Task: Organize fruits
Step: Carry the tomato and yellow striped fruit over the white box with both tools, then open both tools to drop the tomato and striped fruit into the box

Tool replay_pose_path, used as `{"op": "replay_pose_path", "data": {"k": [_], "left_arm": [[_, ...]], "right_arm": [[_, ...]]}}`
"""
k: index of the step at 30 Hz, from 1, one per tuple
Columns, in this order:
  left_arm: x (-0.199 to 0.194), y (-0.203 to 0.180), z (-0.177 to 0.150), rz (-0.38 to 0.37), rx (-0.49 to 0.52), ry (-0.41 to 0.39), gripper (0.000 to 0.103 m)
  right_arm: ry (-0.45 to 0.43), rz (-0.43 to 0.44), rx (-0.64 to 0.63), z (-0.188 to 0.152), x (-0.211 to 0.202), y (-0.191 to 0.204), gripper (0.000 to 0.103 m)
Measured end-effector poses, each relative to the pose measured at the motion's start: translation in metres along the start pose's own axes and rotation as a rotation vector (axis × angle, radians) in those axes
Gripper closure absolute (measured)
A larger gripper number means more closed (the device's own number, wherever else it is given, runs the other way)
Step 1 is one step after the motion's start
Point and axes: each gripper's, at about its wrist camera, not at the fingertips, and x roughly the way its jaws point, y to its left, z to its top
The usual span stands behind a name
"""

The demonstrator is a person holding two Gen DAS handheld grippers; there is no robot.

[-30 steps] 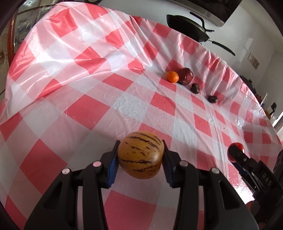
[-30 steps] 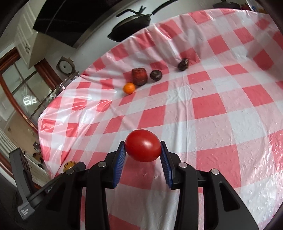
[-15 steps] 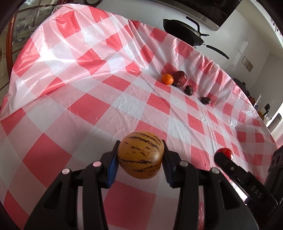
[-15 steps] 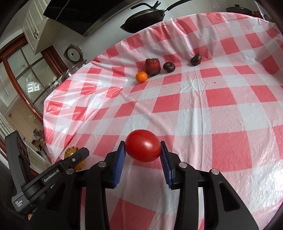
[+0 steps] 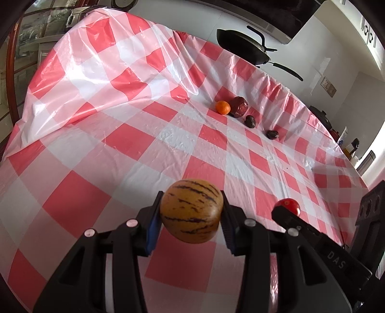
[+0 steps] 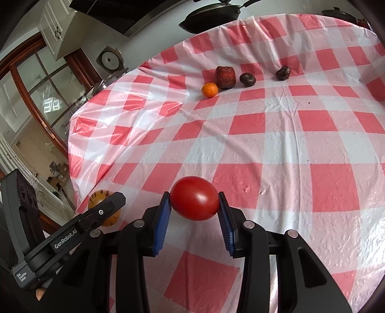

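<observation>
A round tan fruit with dark purple streaks is clamped between the blue ribbed pads of the left tool, whose jaws are closed only as far as the fruit's width allows. The fruit is held clear above the worktop covered in a red-and-white checked plastic cloth. A smooth oval red tomato is gripped in the same way by the right tool, its blue pads pressed against both sides of the tomato, also above the cloth.

The small round orange citrus fruit is taken as the landmark. It lies on the cloth toward the far edge of the worktop. A blocky dark red fruit is seen just beside it, on its right and slightly behind, and contact between the 2 cannot be judged. Further right of the citrus, 2 small dark wrinkled fruits are set apart from each other in a rough row. Both held fruits are well apart from the citrus, on the near side of the worktop. Beyond the citrus, past the cloth's far edge, a black frying pan is seen.

In the left wrist view the same row is visible: citrus, dark red fruit, and the 2 dark fruits, with the tomato partly hidden behind the right tool's finger.
</observation>
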Motion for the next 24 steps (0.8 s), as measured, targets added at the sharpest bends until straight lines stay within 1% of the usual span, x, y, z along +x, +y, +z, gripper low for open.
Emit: {"op": "replay_pose_path", "data": {"k": [2,3,6,9,10,12,13,15,16,18,20,22,24], "left_arm": [[-0.009,0.000,-0.005,0.016,0.030,-0.021,0.059],[-0.016,0.001,-0.008,0.009,0.044,-0.036,0.059],[-0.043,0.015,-0.017,-0.078,0.036,-0.095,0.059],[-0.077,0.041,-0.032,-0.065,0.044,-0.146,0.059],[-0.093,0.057,-0.040,-0.056,0.040,-0.157,0.059],[-0.112,0.080,-0.049,-0.016,0.027,-0.171,0.059],[-0.129,0.100,-0.058,0.018,0.006,-0.184,0.059],[-0.150,0.125,-0.068,0.055,-0.023,-0.194,0.059],[-0.164,0.142,-0.076,0.089,-0.045,-0.201,0.059],[-0.184,0.169,-0.088,0.160,-0.072,-0.200,0.059],[-0.197,0.195,-0.101,0.241,-0.090,-0.172,0.059],[-0.202,0.221,-0.115,0.314,-0.117,-0.136,0.059],[-0.194,0.249,-0.129,0.393,-0.158,-0.045,0.059]], "right_arm": [[0.010,0.007,-0.008,-0.003,0.001,0.004,0.064],[0.018,0.017,-0.012,-0.004,0.001,0.007,0.064],[0.041,0.059,-0.040,-0.012,0.002,0.020,0.064],[0.076,0.127,-0.105,-0.025,0.002,0.044,0.064],[0.092,0.153,-0.126,-0.030,0.004,0.053,0.064],[0.135,0.214,-0.210,-0.045,0.008,0.085,0.064],[0.147,0.231,-0.244,-0.050,0.008,0.097,0.064],[0.182,0.295,-0.348,-0.068,0.008,0.132,0.064],[0.195,0.319,-0.387,-0.076,0.008,0.145,0.064],[0.239,0.385,-0.510,-0.098,0.007,0.184,0.064],[0.286,0.430,-0.619,-0.122,0.010,0.215,0.064],[0.353,0.455,-0.725,-0.150,0.018,0.244,0.064],[0.453,0.445,-0.850,-0.185,0.035,0.269,0.064]]}}
